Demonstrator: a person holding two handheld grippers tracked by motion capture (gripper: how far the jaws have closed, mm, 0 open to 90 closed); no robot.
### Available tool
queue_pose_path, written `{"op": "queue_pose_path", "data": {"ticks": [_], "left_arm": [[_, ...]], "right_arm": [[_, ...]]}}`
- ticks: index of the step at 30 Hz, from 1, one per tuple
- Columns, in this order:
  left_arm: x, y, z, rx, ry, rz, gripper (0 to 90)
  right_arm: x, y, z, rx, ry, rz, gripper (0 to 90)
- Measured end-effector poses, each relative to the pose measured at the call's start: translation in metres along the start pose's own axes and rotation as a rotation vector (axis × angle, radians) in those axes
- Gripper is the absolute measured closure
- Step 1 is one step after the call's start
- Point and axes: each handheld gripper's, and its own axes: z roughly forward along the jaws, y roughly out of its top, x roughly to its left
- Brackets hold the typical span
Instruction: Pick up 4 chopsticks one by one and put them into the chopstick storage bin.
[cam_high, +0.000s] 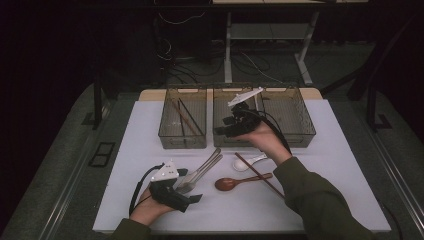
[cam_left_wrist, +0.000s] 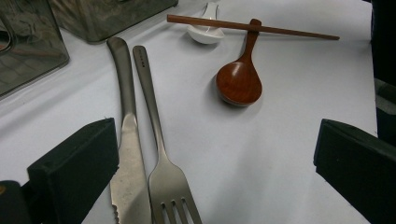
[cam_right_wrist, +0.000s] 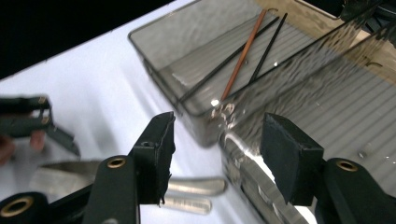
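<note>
high view: two spread grippers, two spoons (cam_high: 248, 162), perhaps three chopsticks in bin (cam_high: 183, 118).

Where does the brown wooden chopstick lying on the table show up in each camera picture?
High view: chopstick right of centre, crossing the wooden spoon's handle.
Left gripper view: chopstick along the top, over that handle.
Right gripper view: not in it.
Shared landmark: the metal fork.

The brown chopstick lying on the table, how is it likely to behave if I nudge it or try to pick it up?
The brown chopstick looks thin and stiff, probably light. It rests across the wooden spoon handle, so a nudge may pivot or roll it. Being slim, it could slip from a claw.
</note>
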Motion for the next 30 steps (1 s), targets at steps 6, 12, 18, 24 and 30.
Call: {"op": "queue_pose_path", "data": {"ticks": [6,12,18,24,30], "left_arm": [[0.000,0.000,0.000,0.003,0.003,0.002,0.0],[0.001,0.000,0.000,0.002,0.007,0.003,0.0],[0.000,0.000,0.000,0.002,0.009,-0.004,0.0],[0.001,-0.001,0.000,0.004,0.014,-0.004,0.0],[0.001,-0.001,0.000,0.005,0.020,-0.009,0.0]], "right_arm": [[0.007,-0.014,-0.019,0.055,0.000,-0.020,44.1],[0.007,-0.033,-0.037,0.070,0.005,-0.040,45.3],[0.005,-0.055,-0.052,0.100,-0.005,-0.040,47.8],[0.002,-0.079,-0.064,0.087,-0.005,-0.013,48.8],[0.001,-0.101,-0.075,0.103,-0.019,0.020,48.5]]}}
